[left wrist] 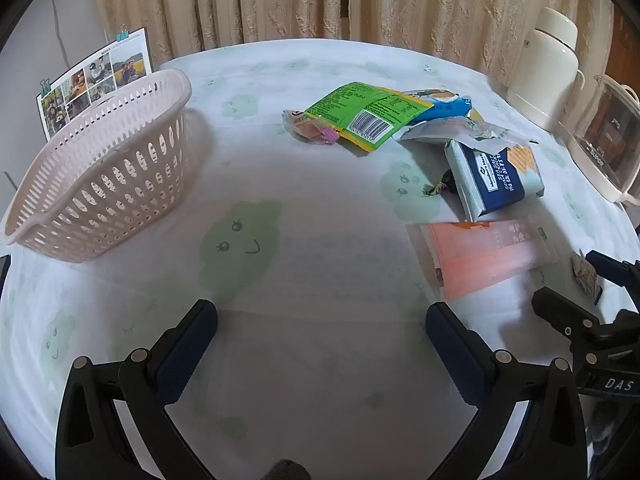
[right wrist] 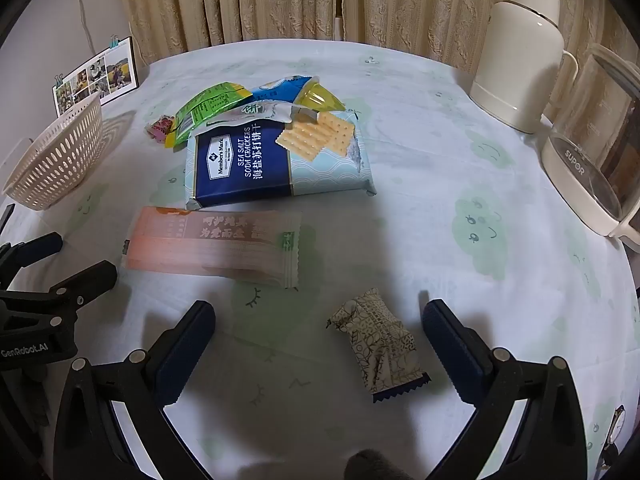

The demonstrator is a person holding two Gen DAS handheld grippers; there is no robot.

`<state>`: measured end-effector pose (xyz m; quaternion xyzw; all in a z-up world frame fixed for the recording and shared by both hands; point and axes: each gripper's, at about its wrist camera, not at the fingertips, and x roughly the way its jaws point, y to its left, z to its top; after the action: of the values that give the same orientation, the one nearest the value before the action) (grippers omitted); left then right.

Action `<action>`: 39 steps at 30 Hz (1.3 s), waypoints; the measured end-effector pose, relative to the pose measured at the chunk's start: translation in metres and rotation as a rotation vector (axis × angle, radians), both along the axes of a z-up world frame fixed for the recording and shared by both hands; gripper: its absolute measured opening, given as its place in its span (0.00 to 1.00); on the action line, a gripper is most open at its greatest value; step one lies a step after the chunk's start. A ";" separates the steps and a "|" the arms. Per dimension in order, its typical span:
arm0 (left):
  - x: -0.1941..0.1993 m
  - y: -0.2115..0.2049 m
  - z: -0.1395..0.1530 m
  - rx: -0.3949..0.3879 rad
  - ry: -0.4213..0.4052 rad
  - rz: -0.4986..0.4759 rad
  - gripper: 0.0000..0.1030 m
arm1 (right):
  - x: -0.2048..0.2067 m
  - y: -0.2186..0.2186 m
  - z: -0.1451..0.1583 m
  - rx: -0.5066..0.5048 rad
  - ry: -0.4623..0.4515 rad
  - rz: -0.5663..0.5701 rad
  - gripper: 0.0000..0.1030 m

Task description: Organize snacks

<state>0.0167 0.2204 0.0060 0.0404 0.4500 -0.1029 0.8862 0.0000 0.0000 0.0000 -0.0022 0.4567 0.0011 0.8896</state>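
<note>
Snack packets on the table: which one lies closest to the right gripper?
The small gold-patterned packet, lying between the open fingers of the right gripper. The pink packet and cracker pack lie farther off.

Tablecloth (right wrist: pixel 420 184): matt woven cloth, pale, printed with green cloud faces.
Basket (left wrist: pixel 120 176): pale perforated plastic, dull sheen.
Cracker pack (right wrist: pixel 280 164): glossy film, creased at the seal.
Pink wrapper (right wrist: pixel 212 244): frosted, semi-matt film.
Small patterned packet (right wrist: pixel 376 344): crinkled foil-like wrap, serrated end.
Green bag (left wrist: pixel 360 114): shiny printed plastic.
Flask (right wrist: pixel 520 52): smooth cream body, satin finish.
Kettle (right wrist: pixel 592 148): clear glossy wall, cream plastic base.
Curtain (left wrist: pixel 320 0): textured beige fabric.
Finger pads (right wrist: pixel 184 348): dark blue, ribbed, matt.
</note>
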 end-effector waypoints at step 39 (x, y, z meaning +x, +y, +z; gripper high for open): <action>-0.001 -0.001 0.000 -0.001 0.004 0.000 1.00 | 0.000 -0.001 0.000 -0.003 0.014 -0.002 1.00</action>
<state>0.0161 0.2194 0.0059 0.0398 0.4519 -0.1033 0.8852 0.0004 -0.0011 0.0005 -0.0029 0.4630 -0.0007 0.8863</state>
